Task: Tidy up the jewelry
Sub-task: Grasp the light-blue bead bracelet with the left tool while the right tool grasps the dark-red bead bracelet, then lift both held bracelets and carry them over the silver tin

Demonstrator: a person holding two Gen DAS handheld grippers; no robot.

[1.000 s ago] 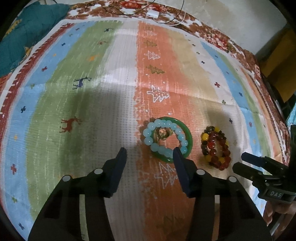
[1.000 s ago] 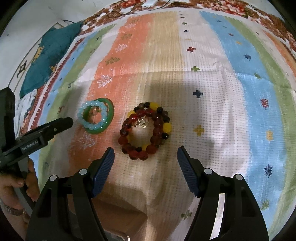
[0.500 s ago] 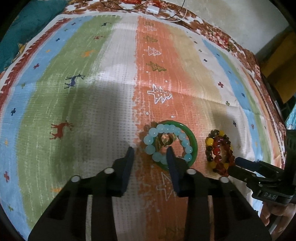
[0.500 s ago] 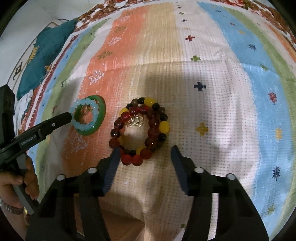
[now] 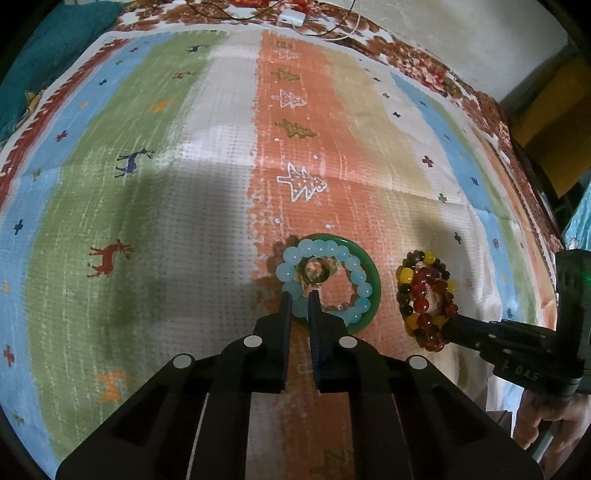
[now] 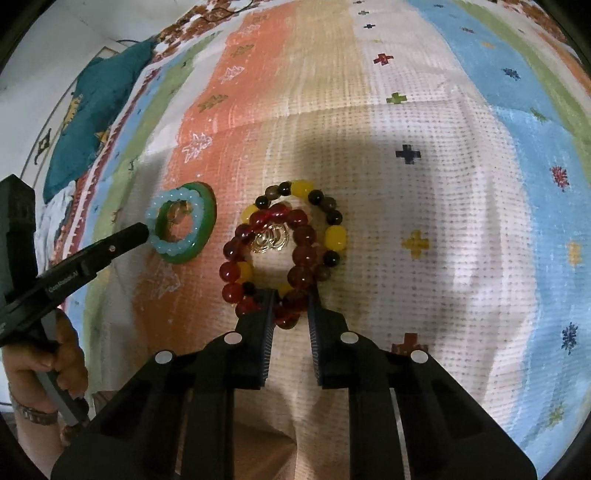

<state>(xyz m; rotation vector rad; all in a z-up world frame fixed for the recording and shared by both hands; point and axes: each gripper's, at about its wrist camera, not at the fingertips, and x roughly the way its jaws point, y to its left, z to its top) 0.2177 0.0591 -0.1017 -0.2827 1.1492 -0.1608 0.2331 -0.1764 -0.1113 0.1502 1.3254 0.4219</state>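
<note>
A pale blue bead bracelet (image 5: 354, 269) lies on a green bangle (image 5: 373, 288), with a small ring (image 5: 317, 269) inside them, on the striped cloth. My left gripper (image 5: 299, 297) is shut on the near side of the blue bead bracelet. To the right lie a red bead bracelet (image 6: 303, 254) and a yellow and dark bead bracelet (image 6: 334, 236), with gold rings (image 6: 271, 238) inside. My right gripper (image 6: 291, 299) is shut on the near beads of the red bracelet. Both bracelet piles rest on the cloth.
The striped cloth (image 5: 207, 184) covers the whole surface. A teal cushion (image 6: 92, 110) lies at the far left edge. A white charger and cables (image 5: 291, 16) lie at the far edge. A wall and yellow furniture (image 5: 546, 110) stand at the right.
Both grippers have moved forward and down to the bracelets and closed from wide open onto the near beads. The jewelry has not shifted on the cloth.
</note>
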